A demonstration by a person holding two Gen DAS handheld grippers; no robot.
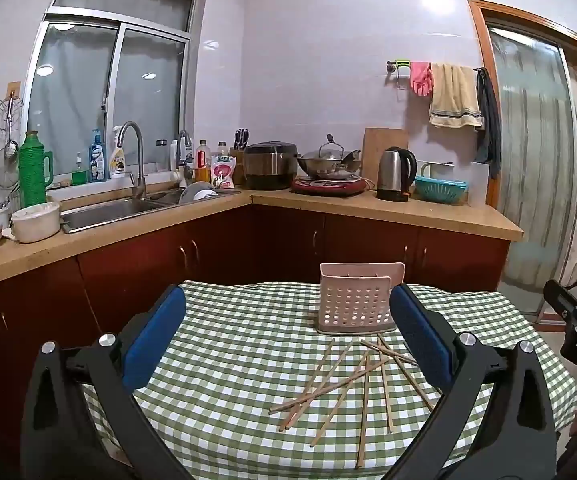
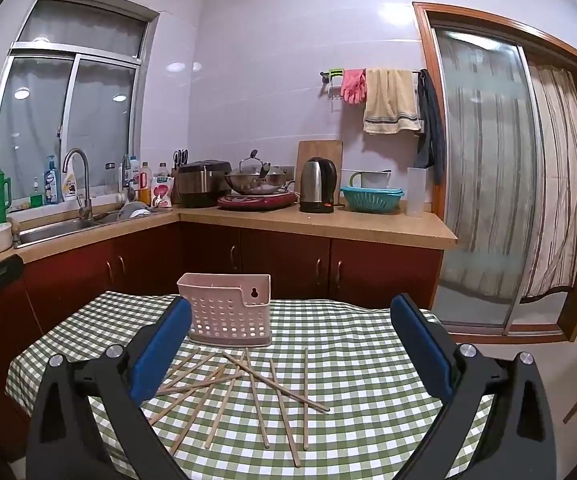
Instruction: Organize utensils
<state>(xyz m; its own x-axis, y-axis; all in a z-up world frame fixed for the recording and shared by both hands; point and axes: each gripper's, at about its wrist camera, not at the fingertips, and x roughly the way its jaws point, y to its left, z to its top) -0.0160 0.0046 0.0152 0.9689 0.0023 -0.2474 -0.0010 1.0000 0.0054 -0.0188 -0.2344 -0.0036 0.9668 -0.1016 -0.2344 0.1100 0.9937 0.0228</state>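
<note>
Several wooden chopsticks [image 1: 352, 384] lie scattered and crossed on the green checked tablecloth [image 1: 232, 360], just in front of a pink perforated utensil holder [image 1: 354, 304] that stands upright and looks empty. My left gripper [image 1: 288, 328] is open and empty, held above the table's near side, left of the chopsticks. My right gripper [image 2: 290, 340] is open and empty above the chopsticks [image 2: 248, 392], with the holder [image 2: 226, 312] beyond its left finger. The right gripper also shows at the right edge of the left wrist view [image 1: 576, 316].
Behind the table runs an L-shaped kitchen counter [image 2: 328, 224] with a sink [image 1: 108, 210], rice cooker [image 1: 268, 164], wok, kettle [image 2: 318, 184] and teal basket. A sliding glass door [image 2: 488, 184] is to the right.
</note>
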